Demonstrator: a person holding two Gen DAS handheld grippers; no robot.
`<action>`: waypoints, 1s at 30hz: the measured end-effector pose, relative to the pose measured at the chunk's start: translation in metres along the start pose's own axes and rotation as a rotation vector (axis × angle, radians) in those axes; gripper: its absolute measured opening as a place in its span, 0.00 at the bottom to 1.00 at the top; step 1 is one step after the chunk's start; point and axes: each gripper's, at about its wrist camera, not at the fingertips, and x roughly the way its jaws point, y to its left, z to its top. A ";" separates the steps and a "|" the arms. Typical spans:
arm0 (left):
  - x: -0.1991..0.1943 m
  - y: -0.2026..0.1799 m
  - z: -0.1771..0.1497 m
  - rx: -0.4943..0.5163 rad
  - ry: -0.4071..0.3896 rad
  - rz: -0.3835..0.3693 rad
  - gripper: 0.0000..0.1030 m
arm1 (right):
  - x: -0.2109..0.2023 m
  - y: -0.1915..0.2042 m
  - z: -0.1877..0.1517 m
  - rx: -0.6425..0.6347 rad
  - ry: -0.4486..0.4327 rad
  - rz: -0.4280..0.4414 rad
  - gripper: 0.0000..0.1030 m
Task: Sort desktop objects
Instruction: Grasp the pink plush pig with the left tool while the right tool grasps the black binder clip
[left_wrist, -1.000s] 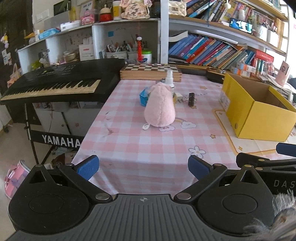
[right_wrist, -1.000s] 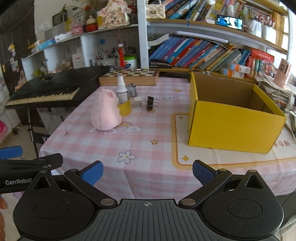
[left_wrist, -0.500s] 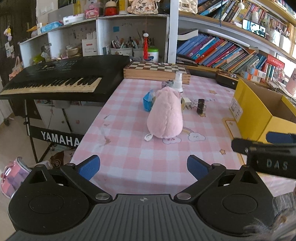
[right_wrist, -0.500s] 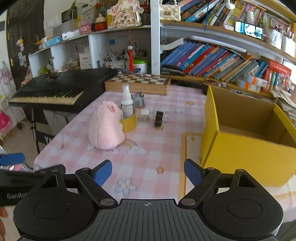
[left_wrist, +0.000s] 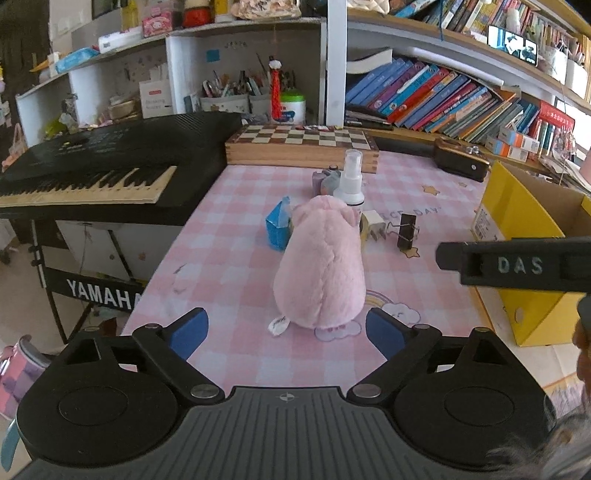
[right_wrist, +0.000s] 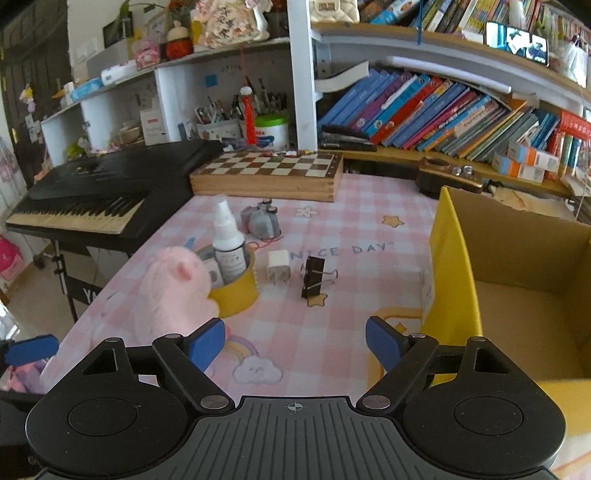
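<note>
Left tool (left_wrist: 288, 332): fingers spread wide, nothing between them; hovers above the near edge of the counter (left_wrist: 229, 258), lined up on the pink plush toy (left_wrist: 320, 266); toy sits upright on the pink checked cloth, back toward this camera, just ahead of the blue pads and apart from them.

Right tool (right_wrist: 295, 343): likewise wide apart, empty; held over the counter (right_wrist: 351, 229) between the plush toy (right_wrist: 173, 295) and the yellow cardboard box (right_wrist: 454, 273); its side, lettered DAS, crosses the right of the left wrist view.

Objects behind the toy, clustered mid-counter: yellow tape roll (right_wrist: 236, 291) lying flat, touching the toy's side; white spray bottle (right_wrist: 227, 243) standing upright inside the roll's ring; white plug adapter (right_wrist: 279, 266) just beside the roll; black binder clip (right_wrist: 313, 277) near the adapter, handles splayed; small grey toy camera (right_wrist: 260, 221) farther back; blue packet (left_wrist: 277, 227) to the toy's left, seen from the left wrist only.

Box: open-topped, on the right side of the counter, interior brown; contents cannot be judged, since only part of the floor shows.

Background: chessboard case (right_wrist: 269, 175) at the far counter edge; black Yamaha keyboard (left_wrist: 92, 166) on a stand to the left; bookshelf (right_wrist: 443, 107) behind.
</note>
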 end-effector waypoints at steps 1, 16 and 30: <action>0.004 -0.001 0.002 0.002 0.006 -0.006 0.89 | 0.008 -0.002 0.003 0.007 0.012 -0.005 0.83; 0.073 -0.025 0.029 0.080 0.047 -0.048 0.85 | 0.111 -0.016 0.038 0.076 0.154 -0.049 0.63; 0.092 -0.022 0.028 0.044 0.072 -0.074 0.63 | 0.148 -0.019 0.040 0.089 0.173 -0.061 0.38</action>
